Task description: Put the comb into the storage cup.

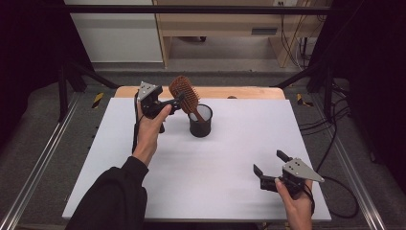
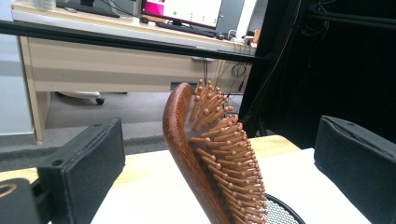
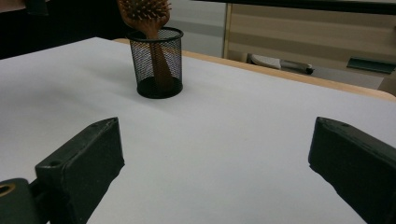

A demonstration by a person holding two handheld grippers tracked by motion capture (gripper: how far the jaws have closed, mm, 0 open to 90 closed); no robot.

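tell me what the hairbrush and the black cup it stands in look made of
Hairbrush: looks like wood with a smooth reddish-brown finish, faint grain along the curved back; the ball-tipped pins match in colour and could be wood or plastic.
Black cup: looks like matte black metal mesh, since the brush handle shows through its fine grid wall, with a solid rim and base.

Your brown wooden hairbrush [image 1: 186, 93] stands handle-down in the black mesh cup [image 1: 200, 123], head sticking out the top and tilted toward your left side. Bristles [image 2: 224, 144] are ball-tipped wooden pins on one face. The cup sits upright on the white bench [image 1: 215, 167], far half, roughly centre. Handle visible through the mesh, reaching the cup's bottom.
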